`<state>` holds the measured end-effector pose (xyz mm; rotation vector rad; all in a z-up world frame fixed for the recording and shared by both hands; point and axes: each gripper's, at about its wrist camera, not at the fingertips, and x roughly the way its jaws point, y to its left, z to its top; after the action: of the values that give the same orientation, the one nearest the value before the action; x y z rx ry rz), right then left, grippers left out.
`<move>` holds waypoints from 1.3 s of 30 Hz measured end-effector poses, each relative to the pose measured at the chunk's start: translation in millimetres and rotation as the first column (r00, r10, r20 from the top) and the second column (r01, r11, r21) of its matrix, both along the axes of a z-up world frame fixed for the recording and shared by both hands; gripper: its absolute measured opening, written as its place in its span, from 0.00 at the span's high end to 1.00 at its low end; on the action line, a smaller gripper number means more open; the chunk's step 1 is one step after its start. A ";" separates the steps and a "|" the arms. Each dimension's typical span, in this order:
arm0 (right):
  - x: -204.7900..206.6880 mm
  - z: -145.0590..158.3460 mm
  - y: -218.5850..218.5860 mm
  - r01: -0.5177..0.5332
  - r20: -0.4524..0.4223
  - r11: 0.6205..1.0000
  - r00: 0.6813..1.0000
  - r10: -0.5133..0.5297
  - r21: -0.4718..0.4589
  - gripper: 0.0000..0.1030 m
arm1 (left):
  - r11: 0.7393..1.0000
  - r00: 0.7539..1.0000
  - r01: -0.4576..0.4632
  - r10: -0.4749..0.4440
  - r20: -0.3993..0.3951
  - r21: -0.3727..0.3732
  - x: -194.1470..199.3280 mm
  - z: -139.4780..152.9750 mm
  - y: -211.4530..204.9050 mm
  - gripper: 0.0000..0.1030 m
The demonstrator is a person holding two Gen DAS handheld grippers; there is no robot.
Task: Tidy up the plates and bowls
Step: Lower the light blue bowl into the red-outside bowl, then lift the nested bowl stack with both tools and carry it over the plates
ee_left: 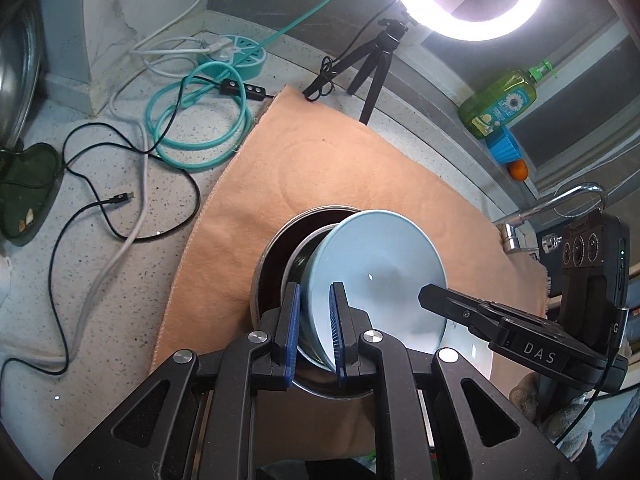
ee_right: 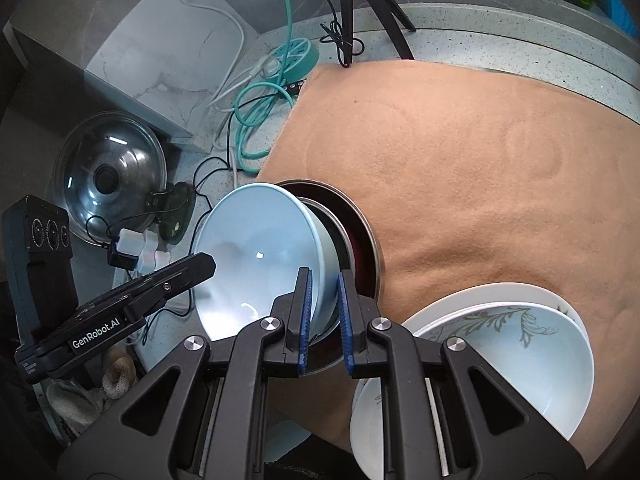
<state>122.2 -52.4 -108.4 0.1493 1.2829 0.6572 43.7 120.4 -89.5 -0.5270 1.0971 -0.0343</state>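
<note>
A light blue bowl (ee_left: 384,268) is held tilted on its side over a dark metal-rimmed bowl (ee_left: 280,240) that sits on the orange cloth (ee_left: 320,152). My left gripper (ee_left: 316,320) is shut on the blue bowl's rim. My right gripper (ee_right: 323,312) is shut on the opposite rim of the same bowl (ee_right: 256,256). The dark bowl shows behind it in the right wrist view (ee_right: 356,236). A stack of white plates with a pale blue leaf-patterned bowl (ee_right: 500,352) lies at the lower right.
Cables and a teal power hub (ee_left: 236,54) lie on the speckled counter at the left. A tripod (ee_left: 374,68) with a ring light stands at the back. A green soap bottle (ee_left: 500,100), a faucet (ee_left: 560,200) and a glass pot lid (ee_right: 108,176) are around.
</note>
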 end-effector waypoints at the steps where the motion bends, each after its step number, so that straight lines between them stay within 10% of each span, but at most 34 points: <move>1: 0.2 -0.9 1.0 -0.002 0.000 1.000 1.000 0.002 -0.006 0.87 | 1.000 1.000 0.001 -0.001 -0.003 0.001 0.3 -1.0 -0.2 0.88; 39: 1.0 -0.6 -7.9 0.000 0.018 1.000 1.000 0.000 0.028 0.75 | 0.998 0.998 -0.056 0.057 0.035 -0.014 -12.2 -1.9 26.4 0.88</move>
<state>123.2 -60.3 -109.0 0.1660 1.2571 0.6750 31.5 146.8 -91.4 -0.5664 1.0478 -0.0012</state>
